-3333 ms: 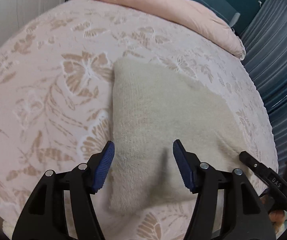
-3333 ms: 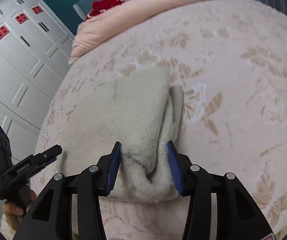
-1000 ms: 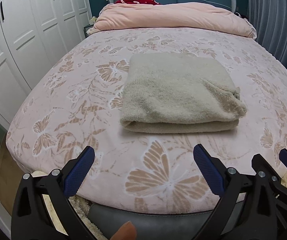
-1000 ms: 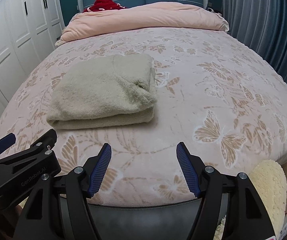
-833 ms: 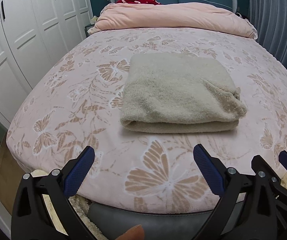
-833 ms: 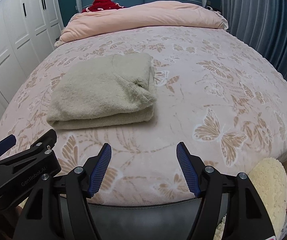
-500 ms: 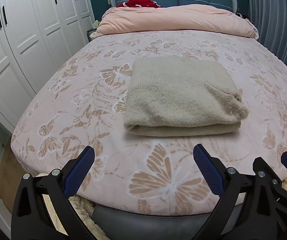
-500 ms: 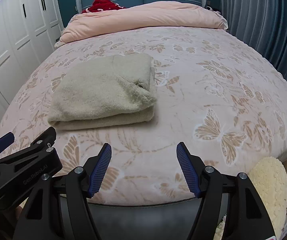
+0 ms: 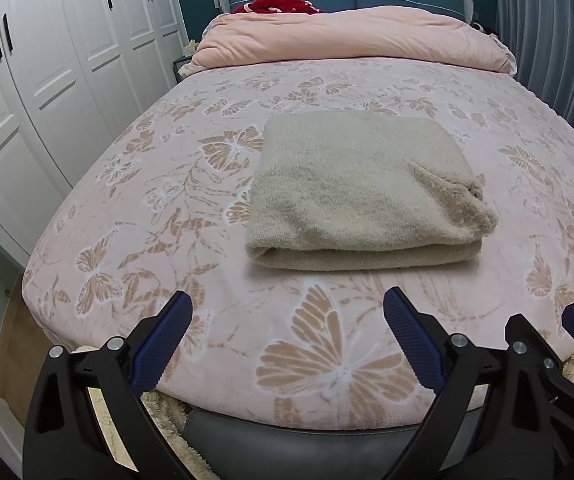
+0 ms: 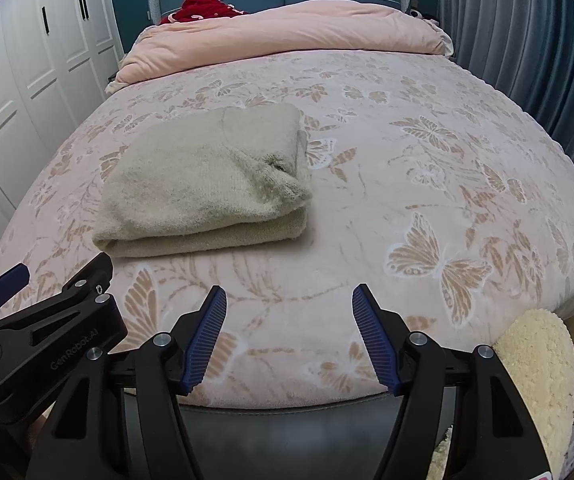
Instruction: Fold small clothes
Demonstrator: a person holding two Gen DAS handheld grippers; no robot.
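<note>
Garment [image 9: 361,196]: beige knit, folded into a flat rectangular bundle of about 2 thick layers, lying on the bed [image 9: 247,320] near its foot, left of the bed's midline in the right wrist view.

Change noted: 3.3 s ago the right gripper [image 10: 289,340] pinched the garment's edge and the left gripper [image 9: 287,344] straddled it at close range. Both are now clear of the garment, back beyond the foot of the bed, each with fingers spread wide and nothing between them. Over the last 1 s the views have only crept slightly.

Finding: the garment holds its fold unaided. The right end, toward the bed's midline, shows a loose, rumpled opening.

Judgement: this piece appears finished; only that loose end might merit tidying.
</note>
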